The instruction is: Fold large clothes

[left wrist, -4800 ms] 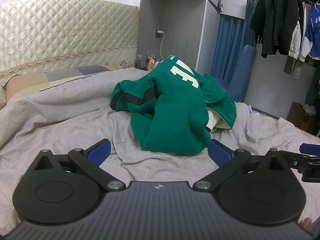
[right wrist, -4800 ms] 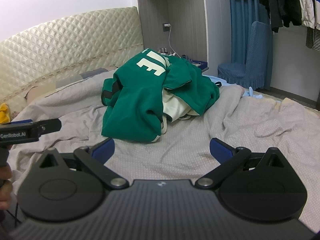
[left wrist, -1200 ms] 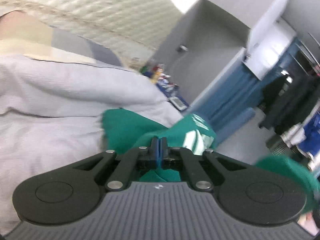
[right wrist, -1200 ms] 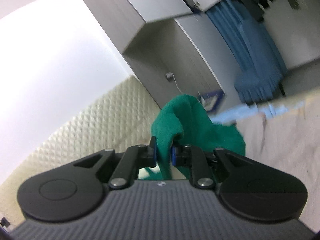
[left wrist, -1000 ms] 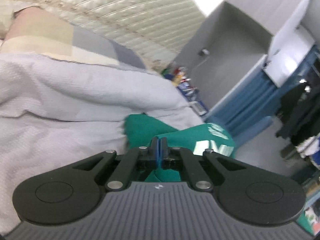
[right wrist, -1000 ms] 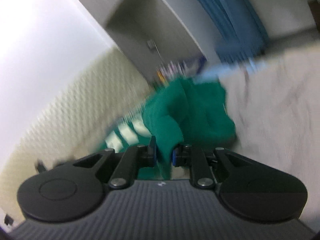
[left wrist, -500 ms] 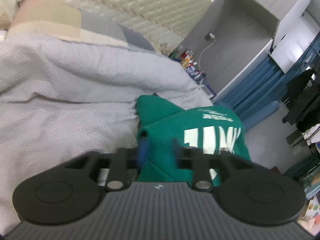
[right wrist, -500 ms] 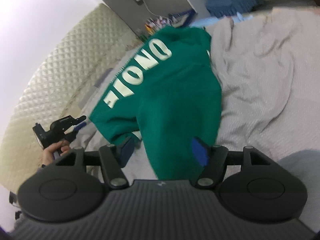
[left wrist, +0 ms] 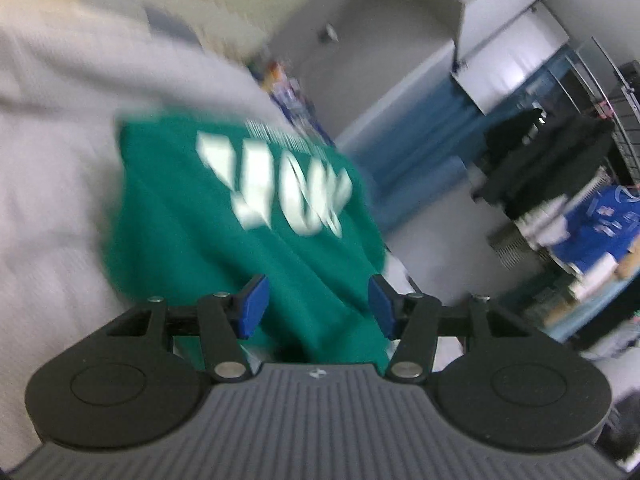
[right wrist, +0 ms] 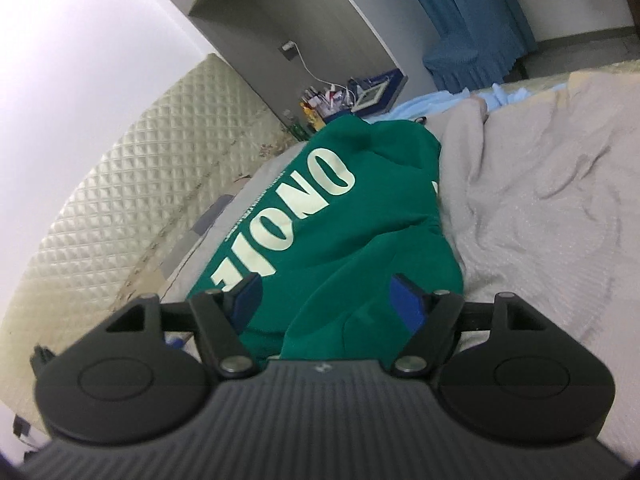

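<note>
Both grips are released. The left hand-held gripper [left wrist: 316, 307] and the right hand-held gripper [right wrist: 326, 304] have just been opening; a second ago each was clamped on green cloth, and now both stand wide with the green sweatshirt [right wrist: 340, 216] lying loose between the blue pads, neither pad pressing on it as far as I can see.

The sweatshirt no longer hangs from my hands. It lies spread on the bed [right wrist: 540, 208], printed side up, its pale lettering [right wrist: 288, 216] readable in the right wrist view. Earlier it was a crumpled heap on the same bed, so I judge the shake-out and lay-down done and the folding itself not yet begun. The near hem sits just under both grippers; the far end reaches toward the quilted headboard [right wrist: 132, 184].

The left wrist view is motion-blurred, so I cannot say whether the sleeves lie flat or are tucked under the body. The cloth beside the right gripper shows a raised fold, which probably needs smoothing first.

Containers: none in use. The wardrobe niche [right wrist: 320, 20] beyond the headboard is open; small bottles [right wrist: 324, 100] stand on a surface next to the headboard, too small to identify.
</note>
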Demonstrator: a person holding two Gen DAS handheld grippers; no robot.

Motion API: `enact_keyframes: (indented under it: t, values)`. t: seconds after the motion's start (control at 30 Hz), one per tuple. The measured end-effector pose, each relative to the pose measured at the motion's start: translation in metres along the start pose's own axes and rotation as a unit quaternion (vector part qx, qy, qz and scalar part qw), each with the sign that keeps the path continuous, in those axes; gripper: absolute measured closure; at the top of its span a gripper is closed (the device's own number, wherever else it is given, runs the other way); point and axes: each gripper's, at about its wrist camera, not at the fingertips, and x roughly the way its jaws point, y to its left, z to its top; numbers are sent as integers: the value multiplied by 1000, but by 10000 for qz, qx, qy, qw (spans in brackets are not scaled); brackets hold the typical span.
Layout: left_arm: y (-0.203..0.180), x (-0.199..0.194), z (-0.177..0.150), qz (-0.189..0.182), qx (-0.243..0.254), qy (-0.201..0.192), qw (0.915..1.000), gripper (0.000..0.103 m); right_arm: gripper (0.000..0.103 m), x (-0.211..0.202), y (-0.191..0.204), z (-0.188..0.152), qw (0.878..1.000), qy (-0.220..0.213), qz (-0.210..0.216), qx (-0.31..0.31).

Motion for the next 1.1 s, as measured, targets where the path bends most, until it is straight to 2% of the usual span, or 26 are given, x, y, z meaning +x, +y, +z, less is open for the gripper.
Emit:
enact_keyframes:
  t: [0.13,0.2,0.33,0.47,0.53,0.6,0.67,0.77,0.8,0.9,0.97,1.03,1.07,1.1]
  values:
    - [5,53,-24,-122,-242,360,9990,41,29,47,-6,11,9994,244,-185,169]
    - [17,80,-27,-121,-441,584,9972,41,22,69,-12,14,9988,347,-318,131]
    - [36,123,-36,-107,-493,825,9953,41,21,107,-35,16,9971,618,-427,109]
    - [60,153,-36,-182,-876,578,9943,41,21,137,-58,18,9959,610,-661,-34]
    - [64,160,-35,-258,-862,447,9949,41,21,151,-66,19,9954,580,-766,-56]
    - [64,170,-35,-259,-786,380,9958,42,21,165,-71,20,9958,608,-681,-104]
    - [61,177,-38,-146,-627,349,9973,42,20,180,-73,17,9946,757,-677,-192]
    - [50,189,-38,158,-53,397,9991,54,19,195,-75,11,9922,895,-751,-443]
    - [47,193,-38,263,112,417,9987,61,19,198,-74,9,9914,913,-783,-519]
    - [43,202,-37,351,363,446,9977,74,19,201,-74,9,9910,927,-744,-610]
    - [44,206,-33,361,373,458,9976,89,20,202,-74,9,9916,914,-708,-575]
    - [47,202,-29,296,192,461,9983,97,27,199,-73,8,9921,904,-646,-582]
    - [47,199,-27,267,122,414,9987,98,37,198,-71,8,9923,899,-610,-603]
    - [46,197,-25,248,94,355,9990,99,54,195,-69,8,9926,896,-535,-624]
